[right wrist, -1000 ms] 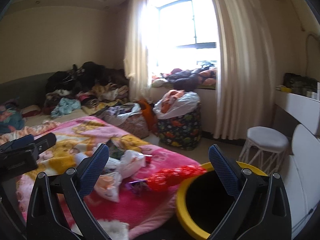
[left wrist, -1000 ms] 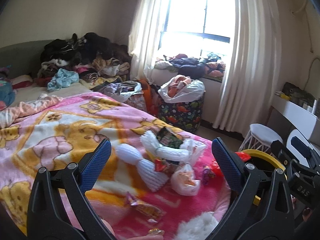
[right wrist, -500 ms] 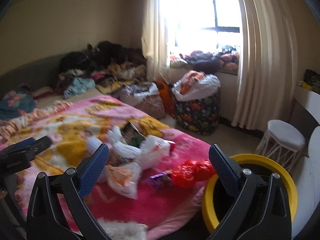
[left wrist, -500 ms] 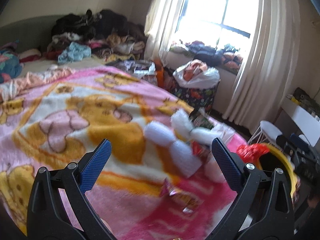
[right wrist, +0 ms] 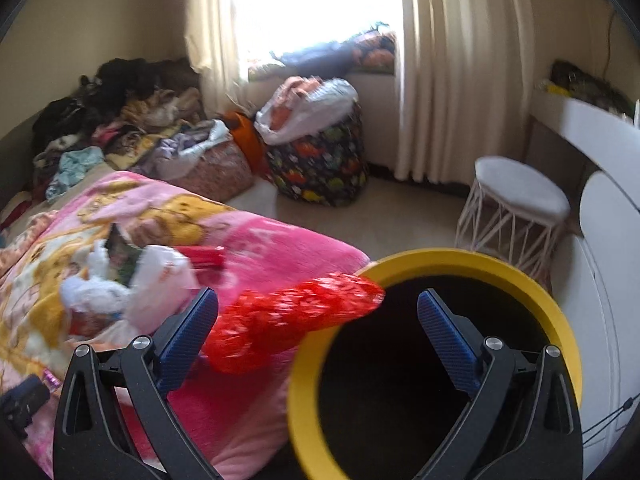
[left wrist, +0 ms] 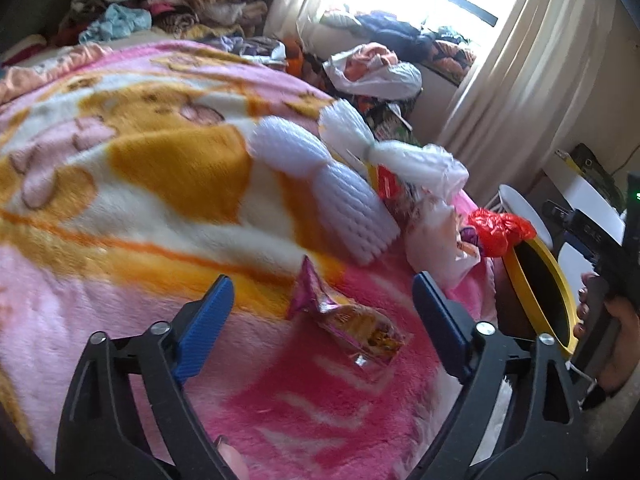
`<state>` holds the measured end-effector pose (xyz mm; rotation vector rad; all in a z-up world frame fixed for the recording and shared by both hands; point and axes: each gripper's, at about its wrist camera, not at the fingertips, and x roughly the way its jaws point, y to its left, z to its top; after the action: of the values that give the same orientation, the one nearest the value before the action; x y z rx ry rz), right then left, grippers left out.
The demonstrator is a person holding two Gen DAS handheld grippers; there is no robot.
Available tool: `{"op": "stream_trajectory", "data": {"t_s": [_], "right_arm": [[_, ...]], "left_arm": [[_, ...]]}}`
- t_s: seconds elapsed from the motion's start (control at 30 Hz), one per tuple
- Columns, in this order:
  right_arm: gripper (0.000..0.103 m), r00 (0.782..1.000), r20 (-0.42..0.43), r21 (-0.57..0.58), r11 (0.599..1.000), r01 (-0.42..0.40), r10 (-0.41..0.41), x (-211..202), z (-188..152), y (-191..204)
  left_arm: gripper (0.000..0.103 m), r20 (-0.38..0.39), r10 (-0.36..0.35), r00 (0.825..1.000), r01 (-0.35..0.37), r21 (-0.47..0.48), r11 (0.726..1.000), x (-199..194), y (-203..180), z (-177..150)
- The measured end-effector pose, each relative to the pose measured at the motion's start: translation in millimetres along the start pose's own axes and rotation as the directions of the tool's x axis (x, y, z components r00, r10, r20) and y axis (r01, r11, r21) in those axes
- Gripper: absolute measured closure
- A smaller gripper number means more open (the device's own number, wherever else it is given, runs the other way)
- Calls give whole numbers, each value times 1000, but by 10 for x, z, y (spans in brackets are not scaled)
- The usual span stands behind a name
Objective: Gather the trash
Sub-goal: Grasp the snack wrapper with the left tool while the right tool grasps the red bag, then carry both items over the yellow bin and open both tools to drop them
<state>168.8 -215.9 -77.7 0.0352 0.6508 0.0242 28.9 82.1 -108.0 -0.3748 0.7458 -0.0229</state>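
My left gripper (left wrist: 320,320) is open and empty, low over the pink blanket (left wrist: 120,200), with a purple-and-orange snack wrapper (left wrist: 352,324) lying between its fingers. Beyond lie white foam netting (left wrist: 320,184), a white plastic bag (left wrist: 436,236) and a red plastic bag (left wrist: 500,232) at the bed's corner. My right gripper (right wrist: 318,328) is open and empty above the yellow-rimmed trash bin (right wrist: 440,268). The red bag (right wrist: 292,316) lies against the bin's rim. The bin also shows in the left wrist view (left wrist: 540,288).
A white stool (right wrist: 516,200) and a white desk (right wrist: 592,128) stand right of the bin. A patterned laundry bin (right wrist: 320,160) stuffed with clothes sits by the curtain. Clothes are piled at the bed's far end (left wrist: 160,4).
My left gripper has dropped down and forward to the blanket, straddling the snack wrapper. My right gripper has moved right and down, over the bin's mouth.
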Motion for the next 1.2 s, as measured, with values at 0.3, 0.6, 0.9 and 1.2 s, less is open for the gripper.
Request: {"op": "stream_trajectory", "data": {"t_s": [0.3, 0.6, 0.9, 1.2], "right_arm": [[20, 989, -144, 77, 997, -20, 31, 463, 62, -156], [93, 976, -170, 111, 987, -117, 135, 528, 157, -136], [96, 967, -53, 108, 964, -243, 250, 47, 276, -157], [96, 957, 69, 127, 949, -288, 281, -413, 404, -350]], "left_arm": [[59, -55, 15, 998, -15, -4, 1000, 213, -25, -11], [82, -50, 43, 998, -44, -7, 999, 197, 5, -3], [87, 45, -33, 998, 31, 36, 999, -111, -241, 238], [87, 114, -140, 984, 128, 106, 986, -234, -748, 524]]}}
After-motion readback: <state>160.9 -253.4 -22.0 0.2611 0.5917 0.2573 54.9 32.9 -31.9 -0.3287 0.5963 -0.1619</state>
